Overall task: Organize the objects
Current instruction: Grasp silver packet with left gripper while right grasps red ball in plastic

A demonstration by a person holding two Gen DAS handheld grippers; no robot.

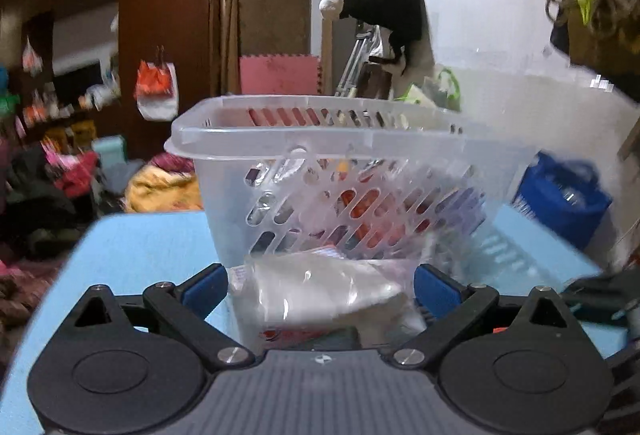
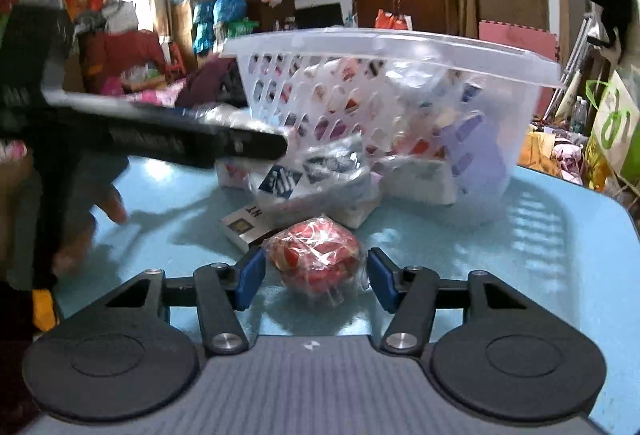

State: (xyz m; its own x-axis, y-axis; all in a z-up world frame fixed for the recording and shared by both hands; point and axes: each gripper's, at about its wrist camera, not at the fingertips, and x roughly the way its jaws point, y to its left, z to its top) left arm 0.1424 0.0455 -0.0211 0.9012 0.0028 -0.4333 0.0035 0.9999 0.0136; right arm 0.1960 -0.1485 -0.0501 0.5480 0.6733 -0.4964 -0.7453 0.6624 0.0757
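Left claw (image 1: 320, 287) spread wide around a clear plastic packet (image 1: 320, 295), not pressing it, right claw (image 2: 316, 275) half-closed, flanking a red wrapped ball (image 2: 316, 255) with slight gaps, perforated clear basket (image 2: 400, 47) tilted on the blue table (image 2: 560, 255), bare table to the right.

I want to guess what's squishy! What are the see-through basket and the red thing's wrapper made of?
The basket looks like hard, frosted clear plastic: stiff rim, moulded oval holes. The red thing's wrapper looks like thin, shiny clear film, probably cellophane: it crinkles and glints. What is inside can't be told.

One basket (image 2: 400, 47), one red wrapped ball (image 2: 316, 255), one table (image 2: 540, 275).
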